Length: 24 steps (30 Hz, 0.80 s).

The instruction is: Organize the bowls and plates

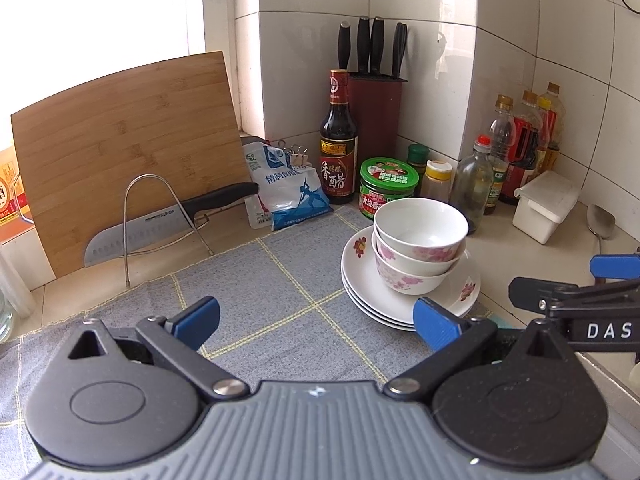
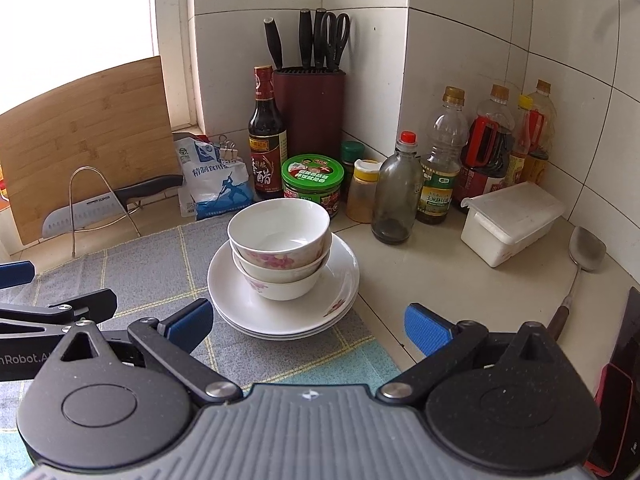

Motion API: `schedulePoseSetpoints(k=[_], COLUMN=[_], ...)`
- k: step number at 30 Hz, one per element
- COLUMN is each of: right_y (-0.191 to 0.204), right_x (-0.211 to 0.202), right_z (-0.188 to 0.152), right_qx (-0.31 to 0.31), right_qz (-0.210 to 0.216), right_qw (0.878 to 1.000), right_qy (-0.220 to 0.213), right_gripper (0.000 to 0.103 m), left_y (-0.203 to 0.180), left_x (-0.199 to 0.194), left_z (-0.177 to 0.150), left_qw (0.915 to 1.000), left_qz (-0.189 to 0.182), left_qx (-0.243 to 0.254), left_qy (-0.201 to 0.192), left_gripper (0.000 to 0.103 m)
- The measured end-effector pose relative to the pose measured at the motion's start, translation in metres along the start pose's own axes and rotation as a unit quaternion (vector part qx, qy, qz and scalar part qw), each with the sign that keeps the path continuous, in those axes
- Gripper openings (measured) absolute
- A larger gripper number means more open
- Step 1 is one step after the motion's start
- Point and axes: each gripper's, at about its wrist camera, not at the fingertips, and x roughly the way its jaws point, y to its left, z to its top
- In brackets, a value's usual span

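Observation:
Three white floral bowls (image 1: 420, 244) are nested in a stack on a stack of three white floral plates (image 1: 360, 280), at the edge of a grey checked mat (image 1: 248, 280). In the right wrist view the bowls (image 2: 280, 248) and plates (image 2: 340, 284) sit just ahead of centre. My left gripper (image 1: 316, 320) is open and empty, low over the mat, left of the plates. My right gripper (image 2: 308, 330) is open and empty, just in front of the plates; it also shows at the right edge of the left wrist view (image 1: 592, 280).
Behind the stack stand a green-lidded jar (image 2: 312, 184), a vinegar bottle (image 2: 266, 132), a knife block (image 2: 310, 112), a salt bag (image 2: 216, 176) and several oil bottles (image 2: 480, 148). A white lidded box (image 2: 508, 220) and a ladle (image 2: 580, 268) lie right. A cutting board (image 1: 120, 148) and a knife (image 1: 168, 220) stand left.

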Motion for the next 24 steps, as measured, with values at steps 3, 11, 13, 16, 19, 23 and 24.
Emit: schedulePoseSetpoints(k=[3, 11, 13, 16, 19, 23, 24], right_y=[0.0003, 0.0009, 0.0005, 0.0011, 0.0012, 0.0019, 0.002], right_x=[0.0003, 0.0015, 0.0017, 0.0019, 0.0017, 0.0018, 0.0018], right_z=[0.0003, 0.0014, 0.0015, 0.0017, 0.0012, 0.0006, 0.0006], right_qx=[-0.001, 0.002, 0.001, 0.0, 0.0, 0.0, 0.0], right_qz=[0.0, 0.001, 0.001, 0.0, -0.001, -0.002, -0.002], right_qw=[1.0, 1.0, 1.0, 1.0, 1.0, 1.0, 1.0], right_qy=[0.0, 0.003, 0.002, 0.002, 0.001, 0.002, 0.002], right_gripper=[0.103, 0.103, 0.103, 0.103, 0.103, 0.103, 0.103], left_y=[0.0007, 0.0019, 0.0021, 0.0025, 0.0027, 0.0028, 0.0028], left_x=[0.0009, 0.0022, 0.0018, 0.0017, 0.0018, 0.0016, 0.0017], left_z=[0.0006, 0.0016, 0.0016, 0.0016, 0.0017, 0.0017, 0.0017], left_qw=[1.0, 1.0, 1.0, 1.0, 1.0, 1.0, 1.0], left_qz=[0.001, 0.0, 0.0, 0.0, 0.0, 0.0, 0.001], left_qx=[-0.001, -0.004, -0.005, -0.005, -0.006, -0.005, -0.005], left_qy=[0.001, 0.004, 0.005, 0.004, 0.004, 0.004, 0.005], left_gripper=[0.102, 0.102, 0.102, 0.102, 0.102, 0.102, 0.102])
